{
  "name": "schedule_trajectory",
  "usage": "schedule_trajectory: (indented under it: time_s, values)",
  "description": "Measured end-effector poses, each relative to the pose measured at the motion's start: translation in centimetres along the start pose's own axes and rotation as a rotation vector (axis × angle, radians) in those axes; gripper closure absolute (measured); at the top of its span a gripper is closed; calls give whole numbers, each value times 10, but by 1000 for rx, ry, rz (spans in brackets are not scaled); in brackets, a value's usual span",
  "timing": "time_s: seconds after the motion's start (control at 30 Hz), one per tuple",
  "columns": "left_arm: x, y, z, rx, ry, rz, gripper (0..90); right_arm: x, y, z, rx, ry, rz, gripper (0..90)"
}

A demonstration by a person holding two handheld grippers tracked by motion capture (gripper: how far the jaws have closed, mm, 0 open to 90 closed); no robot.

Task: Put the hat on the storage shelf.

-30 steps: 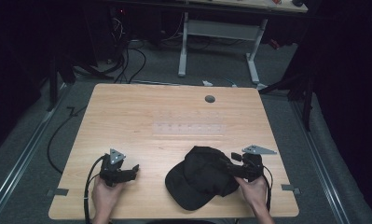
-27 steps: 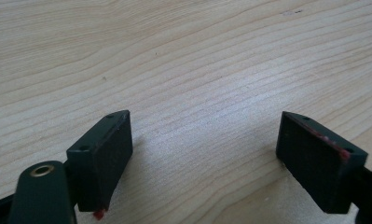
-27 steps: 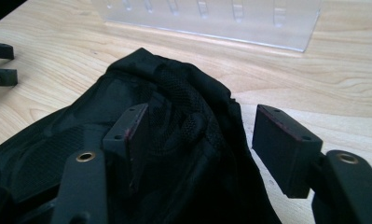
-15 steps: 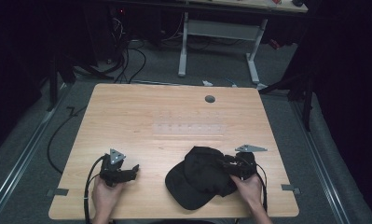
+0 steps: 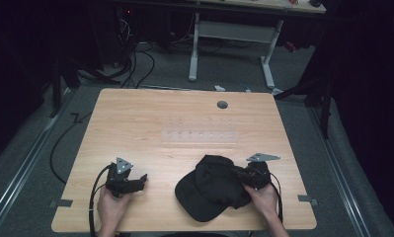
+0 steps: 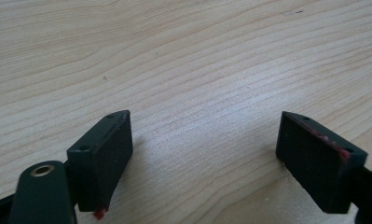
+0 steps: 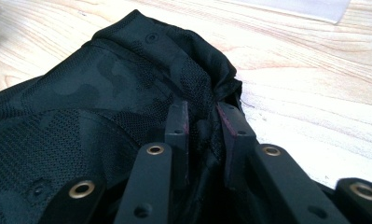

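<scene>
Cap (image 5: 214, 190) fabric pinched in right hand-held gripper (image 7: 203, 119) — jaws just closing, left hand-held gripper (image 6: 207, 154) wide over bare tabletop (image 6: 183, 56), its gap seen close-up.

Black cap (image 5: 212, 190) on wooden table (image 5: 184, 123), near front edge, right of centre.
Crown up, slightly crumpled; brim toward front-left. Mesh fabric with faint tone-on-tone camouflage pattern, small eyelets (image 7: 151, 36) in the panels. Right rear edge of crown bunched into a fold, pinched between jaws of right gripper (image 7: 203, 119), just closed on it.
</scene>
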State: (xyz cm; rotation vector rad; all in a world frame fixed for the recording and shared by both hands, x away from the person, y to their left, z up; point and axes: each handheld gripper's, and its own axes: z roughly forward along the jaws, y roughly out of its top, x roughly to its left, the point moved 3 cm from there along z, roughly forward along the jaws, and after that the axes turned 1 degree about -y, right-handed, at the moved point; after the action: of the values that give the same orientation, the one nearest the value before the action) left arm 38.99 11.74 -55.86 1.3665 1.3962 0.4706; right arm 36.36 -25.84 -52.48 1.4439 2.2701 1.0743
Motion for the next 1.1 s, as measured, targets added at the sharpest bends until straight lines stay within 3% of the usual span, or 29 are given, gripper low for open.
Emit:
schedule_trajectory:
  time_s: [0.13, 0.37, 0.5, 0.57, 0.63, 0.83, 1.0, 1.1]
  values:
    - [0, 0, 0, 0, 1, 0, 189, -3, 0, -2, -8, 38, 19, 773]
    - [0, 0, 0, 5, -7, 3, 187, -4, 3, -6, -25, 58, 18, 780]
    - [-1, 0, -1, 18, -9, 5, 185, -1, 7, -11, -57, 65, -16, 790]
    - [-3, 1, -1, 32, -19, -13, 182, 0, 10, -16, -79, 71, -16, 793]
    - [-5, 3, -1, 49, -37, -40, 183, 1, 11, -19, -92, 67, -30, 795]
    - [-16, 8, -6, 51, -102, -56, 183, 4, 17, -30, -138, 86, -68, 799]
    - [-29, 14, -13, 61, -179, -92, 186, 6, 27, -41, -171, 105, -108, 800]
    - [-42, 19, -15, 77, -232, -85, 182, 8, 32, -46, -185, 112, -132, 800]
